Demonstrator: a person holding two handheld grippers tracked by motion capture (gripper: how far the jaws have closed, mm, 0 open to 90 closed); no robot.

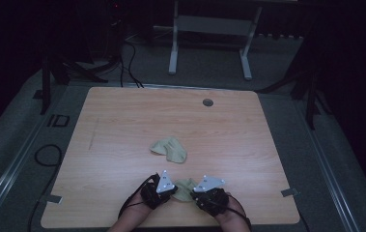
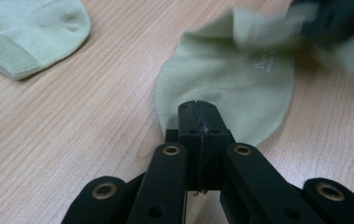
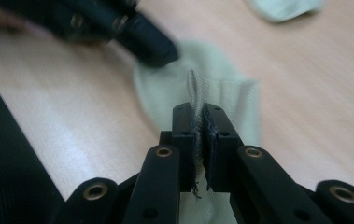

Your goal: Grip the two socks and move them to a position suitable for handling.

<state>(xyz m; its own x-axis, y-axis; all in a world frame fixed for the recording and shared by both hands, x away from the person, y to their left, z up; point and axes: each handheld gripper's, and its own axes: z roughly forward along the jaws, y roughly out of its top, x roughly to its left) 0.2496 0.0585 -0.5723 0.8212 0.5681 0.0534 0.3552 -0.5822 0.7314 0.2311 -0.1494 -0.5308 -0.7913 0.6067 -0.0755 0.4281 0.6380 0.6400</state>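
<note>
A pale green fabric sock (image 1: 185,188) lies flat on the light wooden table (image 1: 122,121) near its front edge, caught between the two black hand-held grippers. In the left gripper view, the left gripper (image 2: 198,108) has its jaws pressed fully together at the rounded end of this sock (image 2: 226,88); the fabric spreads out just ahead of the fingertips, and whether any of it is nipped between the pads I cannot tell, since the jaw faces meet with no cloth showing in the seam. In the right gripper view, the right gripper (image 3: 198,112) is clenched on a thin upright fold of the sock (image 3: 202,88), a ridge of cloth rising between the fingertips and loose threads hanging below the pads. Beyond those fingertips, up and to the left, the other gripper (image 3: 142,37) shows blurred, touching the far end of the same sock. From the high view, the left gripper (image 1: 173,189) and the right gripper (image 1: 195,193) sit just beside each other with the sock bridging them. A second pale green sock (image 1: 169,149), crumpled, rests well beyond both sets of fingertips toward the table's middle; in the left gripper view it (image 2: 25,32) lies ahead and to the left of the jaws, apart from the first sock.
</note>
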